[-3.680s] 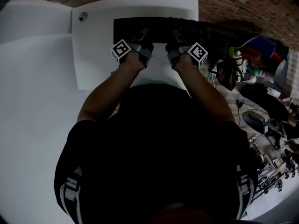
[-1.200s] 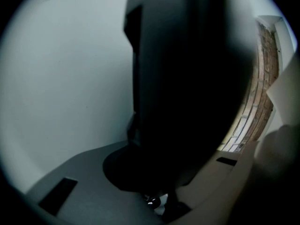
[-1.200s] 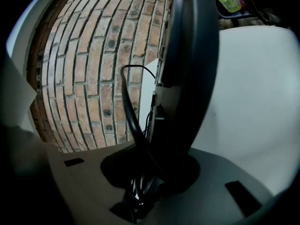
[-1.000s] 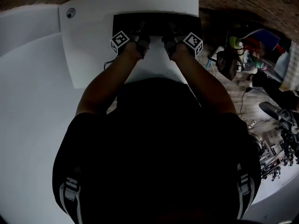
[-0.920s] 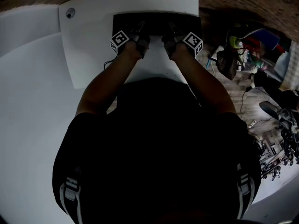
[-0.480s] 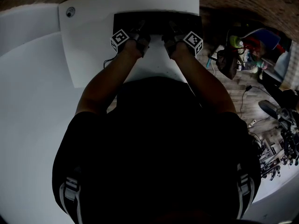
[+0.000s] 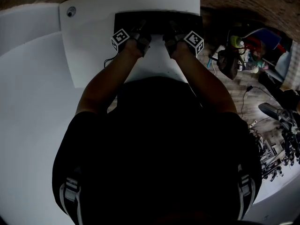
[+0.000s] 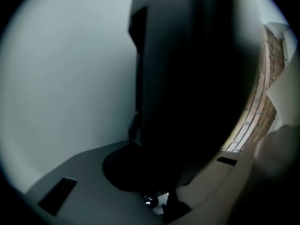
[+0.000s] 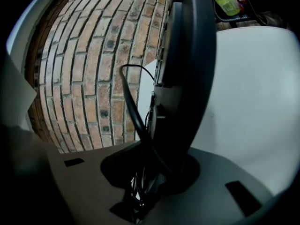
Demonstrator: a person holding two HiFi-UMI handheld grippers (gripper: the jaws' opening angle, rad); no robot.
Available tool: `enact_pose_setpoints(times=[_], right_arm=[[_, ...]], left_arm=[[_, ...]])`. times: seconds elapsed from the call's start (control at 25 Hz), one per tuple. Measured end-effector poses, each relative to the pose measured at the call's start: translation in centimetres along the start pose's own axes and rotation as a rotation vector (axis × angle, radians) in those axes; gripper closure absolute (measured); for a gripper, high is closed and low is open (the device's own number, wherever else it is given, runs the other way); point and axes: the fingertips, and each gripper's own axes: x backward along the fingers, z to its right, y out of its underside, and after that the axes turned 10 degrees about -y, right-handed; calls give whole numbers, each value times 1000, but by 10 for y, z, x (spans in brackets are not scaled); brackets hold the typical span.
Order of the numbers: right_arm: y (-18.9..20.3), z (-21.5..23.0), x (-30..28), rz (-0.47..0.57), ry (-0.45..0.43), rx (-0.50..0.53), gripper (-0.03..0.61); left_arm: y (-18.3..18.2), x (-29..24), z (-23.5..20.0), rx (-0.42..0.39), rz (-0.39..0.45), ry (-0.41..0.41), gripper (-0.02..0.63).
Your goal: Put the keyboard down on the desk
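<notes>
A black keyboard (image 7: pixel 158 20) lies across the far part of the white desk (image 7: pixel 93 41), held from its near side by both grippers. My left gripper (image 7: pixel 141 30) is shut on its left half and my right gripper (image 7: pixel 170 30) on its right half. In the left gripper view the keyboard (image 8: pixel 187 78) stands edge-on between the jaws of the left gripper (image 8: pixel 173 144), desk (image 8: pixel 70 78) to its left. In the right gripper view the keyboard (image 9: pixel 185 55) and its black cable (image 9: pixel 133 107) run into the right gripper (image 9: pixel 159 163). Whether the keyboard touches the desk I cannot tell.
A brick wall (image 9: pixel 93 64) runs just behind the desk's far edge. Right of the desk the floor holds bags, cables and tools (image 7: pixel 243 55), and a green bottle (image 9: pixel 227 1) stands there. A small round fitting (image 7: pixel 71 11) sits in the desk's far left corner.
Since the earliest frame the keyboard and both grippers have moved toward the desk's far edge. Over the last second nothing has visibly moved.
</notes>
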Motion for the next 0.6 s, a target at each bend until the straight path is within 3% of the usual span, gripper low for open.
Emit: enact_pose_setpoints(times=[0.6], right_arm=[[6, -3, -1, -19, -18, -39, 407]], left_arm=[[0, 6, 0, -7, -23, -42, 508]])
